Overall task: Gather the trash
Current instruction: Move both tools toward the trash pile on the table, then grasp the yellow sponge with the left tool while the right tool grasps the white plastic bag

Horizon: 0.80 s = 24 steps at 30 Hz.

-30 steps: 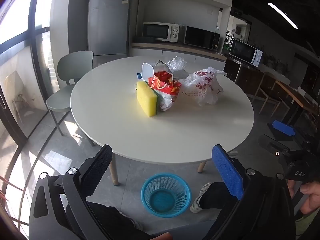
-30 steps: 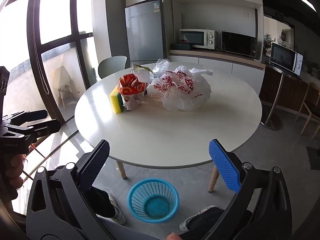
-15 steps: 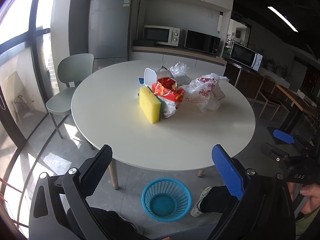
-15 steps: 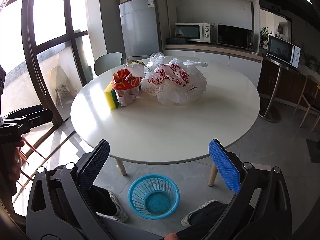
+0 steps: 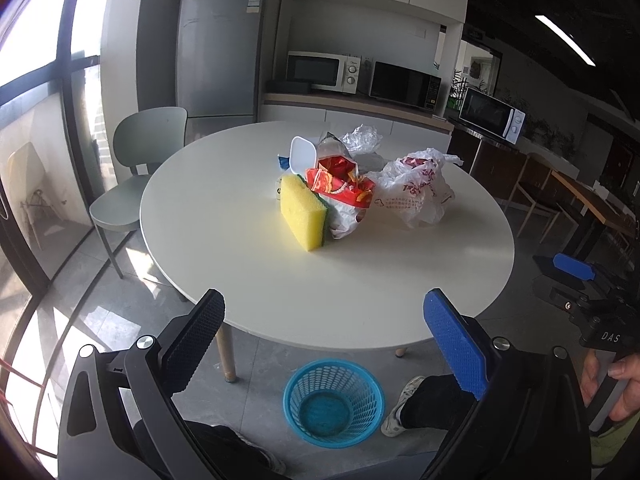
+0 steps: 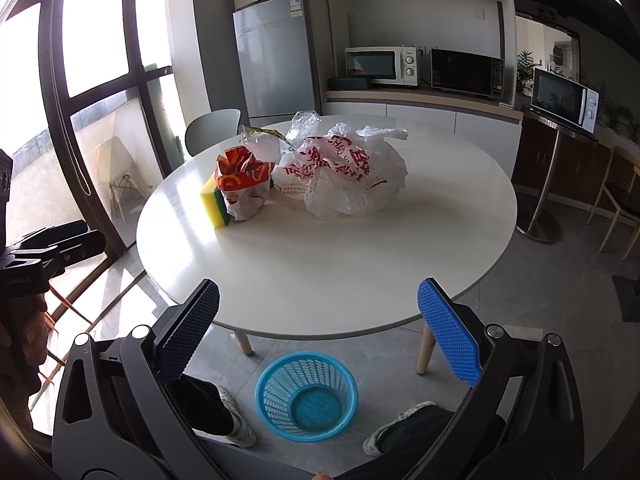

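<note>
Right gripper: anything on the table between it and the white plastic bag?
No. In the right wrist view only bare tabletop lies between the open right gripper and the bag.

You can read only one label clearly: the white letters "DAS" on the black body of the right gripper [image 5: 610,334], at the right edge of the left wrist view. The white plastic bag [image 6: 344,176] at the centre of the right wrist view carries red printed characters, too crumpled to read. The sticker at the top of the fridge door [image 6: 294,3] is illegible.
</note>
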Available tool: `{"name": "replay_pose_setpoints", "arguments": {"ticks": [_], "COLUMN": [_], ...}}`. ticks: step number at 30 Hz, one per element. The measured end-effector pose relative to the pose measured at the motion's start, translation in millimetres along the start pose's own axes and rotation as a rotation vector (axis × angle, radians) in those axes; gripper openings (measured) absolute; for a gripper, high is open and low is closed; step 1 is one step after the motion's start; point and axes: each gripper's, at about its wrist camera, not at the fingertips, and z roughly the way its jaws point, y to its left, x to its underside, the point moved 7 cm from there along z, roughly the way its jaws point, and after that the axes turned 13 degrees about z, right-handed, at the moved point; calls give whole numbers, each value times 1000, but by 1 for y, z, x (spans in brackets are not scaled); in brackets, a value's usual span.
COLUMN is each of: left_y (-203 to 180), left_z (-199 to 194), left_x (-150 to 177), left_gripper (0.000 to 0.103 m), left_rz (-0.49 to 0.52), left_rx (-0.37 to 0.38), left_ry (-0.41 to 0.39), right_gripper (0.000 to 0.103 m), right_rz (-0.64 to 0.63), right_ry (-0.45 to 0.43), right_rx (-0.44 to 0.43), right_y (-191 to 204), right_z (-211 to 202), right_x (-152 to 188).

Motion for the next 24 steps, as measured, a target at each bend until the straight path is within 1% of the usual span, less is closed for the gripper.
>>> {"name": "replay_pose_setpoints", "arguments": {"ticks": [9,16,24], "left_y": [8,13,18], "left_z": [4,6,18], "left_x": [-1,-3,-8], "left_gripper": [97,97,97], "left_rz": [0,-23,-21], "left_rx": [-48,-43,-74], "left_ry": [8,10,16], "right_gripper": [95,95,95], "right_rz": [14,9,14], "right_ry": [-9,-22,-34], "right_rx": [8,13,1], "right_y": [-3,-2,2], "right_z": [0,0,7], "right_x": [-7,-14,-28]}}
